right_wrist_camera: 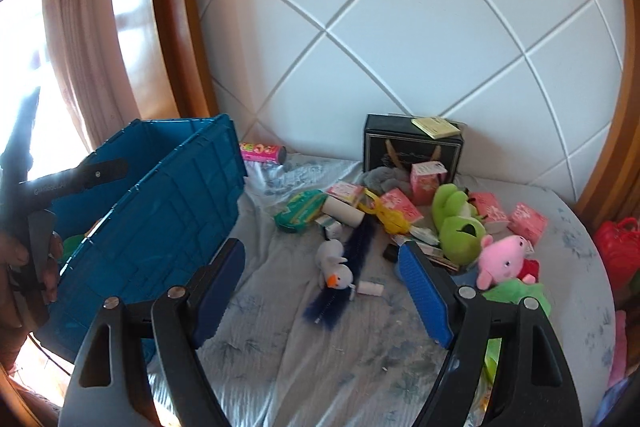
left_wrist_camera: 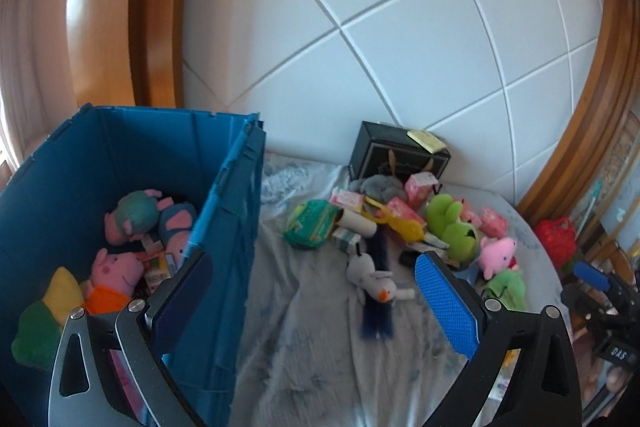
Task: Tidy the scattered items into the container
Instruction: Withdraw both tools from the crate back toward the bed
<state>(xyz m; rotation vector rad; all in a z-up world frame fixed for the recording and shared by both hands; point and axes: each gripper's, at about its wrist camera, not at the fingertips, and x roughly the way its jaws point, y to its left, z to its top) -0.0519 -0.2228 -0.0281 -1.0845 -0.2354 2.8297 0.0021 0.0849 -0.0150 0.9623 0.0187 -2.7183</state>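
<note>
Both grippers, left [left_wrist_camera: 316,301] and right [right_wrist_camera: 322,287], are spread wide and hold nothing. The blue crate [right_wrist_camera: 168,195] stands at 9 o'clock, open for dropping; the toys wait at 1 o'clock, and the white duck [right_wrist_camera: 336,269] lies nearest, probably the next to take

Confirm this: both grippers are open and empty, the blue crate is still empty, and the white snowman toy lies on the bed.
Not quite: the blue crate already holds plush toys, as the left wrist view shows. Both grippers, left and right, are open and empty; the snowman toy lies on the bed.
</note>
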